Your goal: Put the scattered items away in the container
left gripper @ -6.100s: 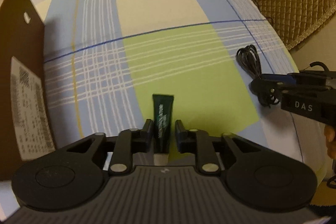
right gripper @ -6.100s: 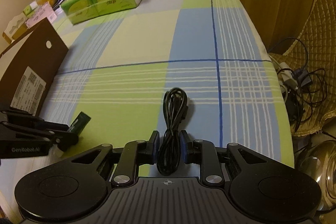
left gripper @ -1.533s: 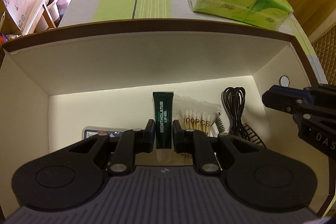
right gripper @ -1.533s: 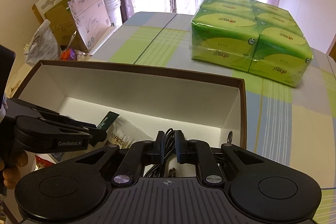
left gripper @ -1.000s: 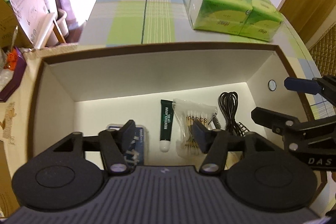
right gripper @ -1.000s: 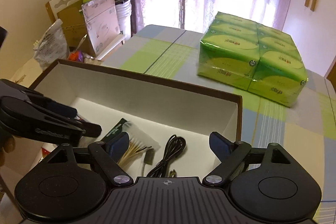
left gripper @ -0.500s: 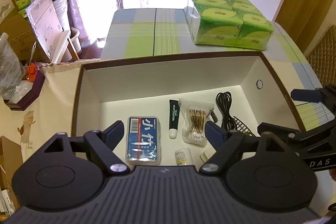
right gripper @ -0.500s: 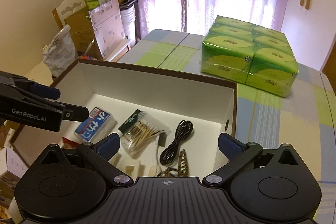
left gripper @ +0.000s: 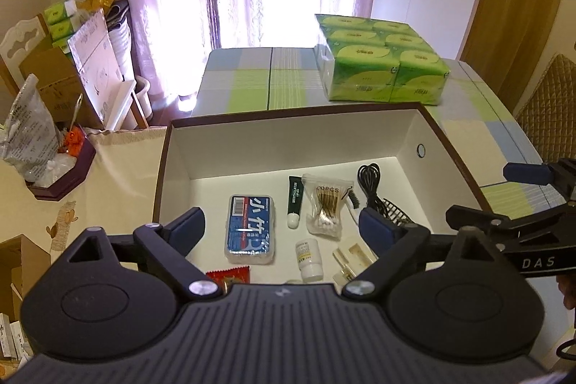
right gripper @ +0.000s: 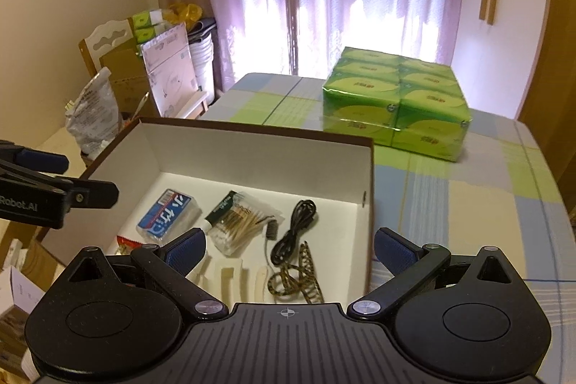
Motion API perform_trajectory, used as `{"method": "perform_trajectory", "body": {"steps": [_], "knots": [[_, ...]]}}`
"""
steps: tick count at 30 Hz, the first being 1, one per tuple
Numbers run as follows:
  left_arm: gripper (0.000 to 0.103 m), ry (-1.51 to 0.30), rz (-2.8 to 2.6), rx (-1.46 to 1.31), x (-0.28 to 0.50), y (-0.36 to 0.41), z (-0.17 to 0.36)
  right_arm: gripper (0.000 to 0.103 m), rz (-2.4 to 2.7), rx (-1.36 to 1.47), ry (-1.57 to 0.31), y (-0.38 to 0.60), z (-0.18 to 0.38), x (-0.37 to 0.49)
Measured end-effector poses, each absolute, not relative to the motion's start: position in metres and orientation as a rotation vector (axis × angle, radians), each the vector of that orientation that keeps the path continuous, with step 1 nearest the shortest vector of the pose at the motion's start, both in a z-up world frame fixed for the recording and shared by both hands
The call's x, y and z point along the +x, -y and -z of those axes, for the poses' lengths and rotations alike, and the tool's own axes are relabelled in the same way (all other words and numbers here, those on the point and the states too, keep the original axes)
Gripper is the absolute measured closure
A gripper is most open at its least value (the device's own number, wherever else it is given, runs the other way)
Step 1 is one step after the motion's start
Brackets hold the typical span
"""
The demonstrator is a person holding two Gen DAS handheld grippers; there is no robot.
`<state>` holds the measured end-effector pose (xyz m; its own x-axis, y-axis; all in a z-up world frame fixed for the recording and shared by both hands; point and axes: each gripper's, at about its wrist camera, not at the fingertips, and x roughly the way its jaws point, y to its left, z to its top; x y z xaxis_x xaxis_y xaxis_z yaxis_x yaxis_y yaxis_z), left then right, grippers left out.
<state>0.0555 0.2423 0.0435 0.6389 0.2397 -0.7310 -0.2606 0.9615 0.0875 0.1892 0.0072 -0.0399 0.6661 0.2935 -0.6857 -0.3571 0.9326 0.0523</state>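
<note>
**Box loaded, both grippers empty above it**

Items lay together on the floor of the white-lined box [left gripper: 410, 132]: a blue-labelled case [left gripper: 251, 230], a dark green tube [left gripper: 294, 200], a bag of cotton swabs [left gripper: 325, 209], a coiled black cable [left gripper: 370, 184], a small white bottle [left gripper: 309, 258] and a patterned hair claw [right gripper: 300, 272]. Pale pieces near the front wall were too poorly resolved to name. The left gripper [left gripper: 282, 227] and the right gripper [right gripper: 289, 247] hung above the box, jaws spread wide and holding nothing.

No loose item showed on the checked tabletop [right gripper: 450, 200], only a green multipack of tissues [right gripper: 396, 107] standing behind the box, so the tidying looked finished or close to it, though the near tabletop was hidden behind both grippers.

The risk lay in the withdrawal. The two grippers sat near each other over a narrow opening, and a careless swing could knock them together or catch the box's right wall and shove the light box along the cloth. A low pass with open jaws might also snag the cable loop and drag it out.
</note>
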Motion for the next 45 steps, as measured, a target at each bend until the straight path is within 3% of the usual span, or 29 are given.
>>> {"method": "perform_trajectory", "body": {"steps": [14,45], "knots": [[0.007,-0.769,-0.358,-0.023,0.012,-0.217,-0.052,0.000,-0.364,-0.057,-0.781,0.013,0.033,0.165],[0.005,-0.800,-0.451,-0.033,-0.028,-0.170,-0.052,0.000,-0.488,-0.119,-0.811,0.030,0.035,0.117]]}}
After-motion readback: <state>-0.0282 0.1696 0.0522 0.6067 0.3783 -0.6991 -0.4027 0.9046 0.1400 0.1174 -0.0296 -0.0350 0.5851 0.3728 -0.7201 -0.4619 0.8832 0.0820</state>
